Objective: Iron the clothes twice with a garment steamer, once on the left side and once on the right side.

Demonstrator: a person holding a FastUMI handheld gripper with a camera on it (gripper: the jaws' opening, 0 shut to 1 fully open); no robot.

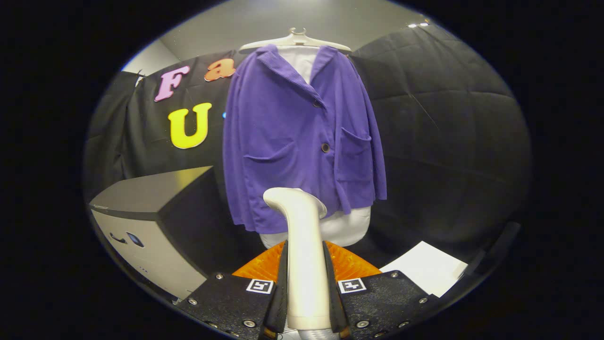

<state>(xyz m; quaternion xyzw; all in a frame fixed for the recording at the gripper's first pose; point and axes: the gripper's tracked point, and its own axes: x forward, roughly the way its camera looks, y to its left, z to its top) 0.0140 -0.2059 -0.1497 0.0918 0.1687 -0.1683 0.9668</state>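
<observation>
Fingers point(281, 293) of the gripper point(307, 297) clamped the steamer point(302, 245) handle, likely rigid and light; purple jacket point(292, 137) hung soft beyond.

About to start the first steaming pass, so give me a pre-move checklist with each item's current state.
1. Steamer gripped: ok, the hand-held gripper has both fingers pressed on its handle.
2. Steamer head aimed at the purple jacket: ok, it points forward toward the hem.
3. Head touching fabric: cannot tell, the gap is not readable from this angle.
4. Jacket hung straight on the hanger: ok, front facing, buttoned.
5. Steam on: cannot tell, none is visible.
6. Grey box beside the jacket's left side: not ok, it stands close to the sweep path.
</observation>
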